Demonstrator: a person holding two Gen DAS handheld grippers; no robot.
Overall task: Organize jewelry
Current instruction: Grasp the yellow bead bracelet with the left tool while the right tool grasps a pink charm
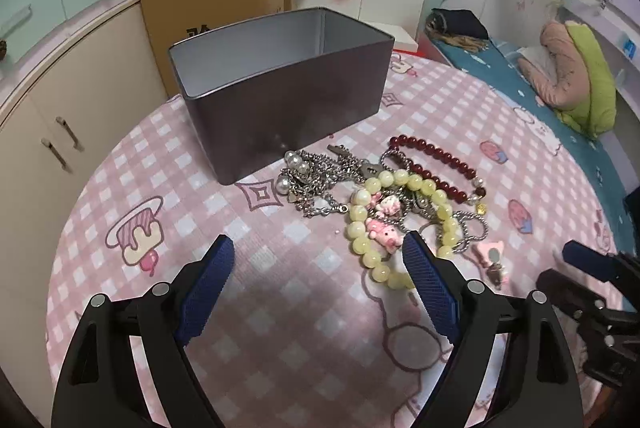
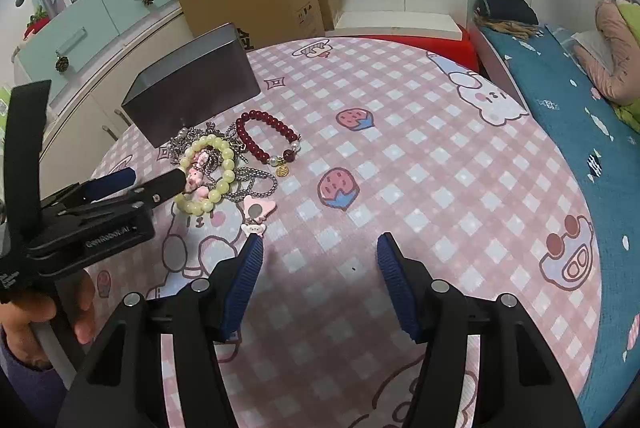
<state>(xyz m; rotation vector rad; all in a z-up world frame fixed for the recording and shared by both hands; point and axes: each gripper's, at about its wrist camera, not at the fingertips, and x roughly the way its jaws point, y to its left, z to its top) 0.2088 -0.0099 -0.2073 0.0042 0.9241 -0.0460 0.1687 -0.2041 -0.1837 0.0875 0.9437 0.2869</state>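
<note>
**Yellow-green beads lie just ahead-right of the left jaws**

Blue-padded and spread wide, the left gripper (image 1: 318,248) is nearest; its right pad touches the yellow-green bracelet (image 1: 362,216). The right gripper (image 2: 320,248) (also wide, empty) stands further off. Beyond the pile on the tabletop (image 1: 280,308), the tin (image 1: 288,115) is open.

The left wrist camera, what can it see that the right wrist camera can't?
Only the left wrist view looks down into the open tin box and shows its grey inside, with no jewelry visible in it. Only the right wrist view shows the person's left hand holding the left gripper, plus the two strawberry prints. Both show the yellow bead bracelet, the dark red bead bracelet, the silver chains and the pink checked cloth.
</note>
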